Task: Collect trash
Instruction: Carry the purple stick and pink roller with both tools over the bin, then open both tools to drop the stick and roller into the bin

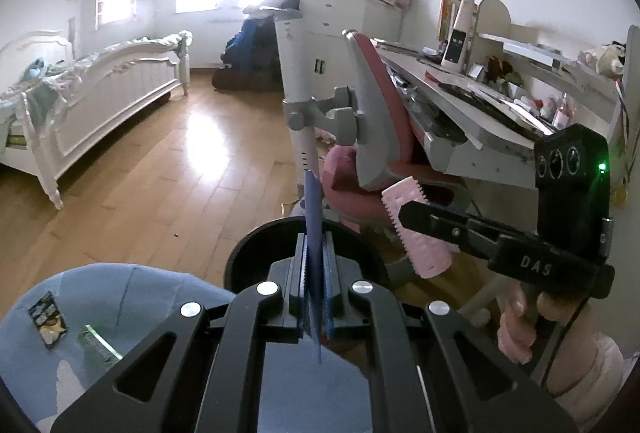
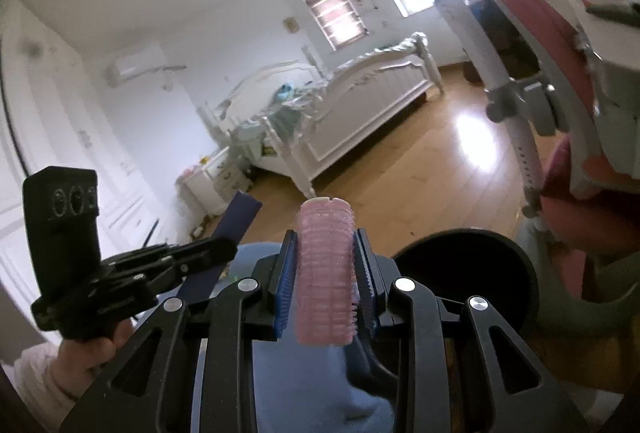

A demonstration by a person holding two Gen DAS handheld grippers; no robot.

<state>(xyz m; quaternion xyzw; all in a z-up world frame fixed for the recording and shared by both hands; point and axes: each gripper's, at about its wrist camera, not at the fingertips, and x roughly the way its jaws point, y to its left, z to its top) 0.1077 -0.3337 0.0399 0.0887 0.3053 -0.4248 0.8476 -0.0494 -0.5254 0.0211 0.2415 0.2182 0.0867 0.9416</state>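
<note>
Two hand-held grippers above black bin (image 1: pixel 244 257): left hand-held gripper (image 1: pixel 315 257) clamped tight on thin blue strip (image 1: pixel 313 217); right hand-held gripper (image 2: pixel 326 265) partly closed, gripping pink hair roller (image 2: pixel 326 273).

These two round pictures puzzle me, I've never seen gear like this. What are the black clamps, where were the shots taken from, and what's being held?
No robot here: a person holds a black two-finger tool in each hand, with a wide-angle camera on each looking forward along its fingers. The left tool is shut on a thin blue strip. The right tool grips a pink hair roller; its hand shows in the left view. Just ahead stands a black bin, probably for the trash. Below is a blue cushion with a small printed packet and a green wrapper lying on it.
</note>
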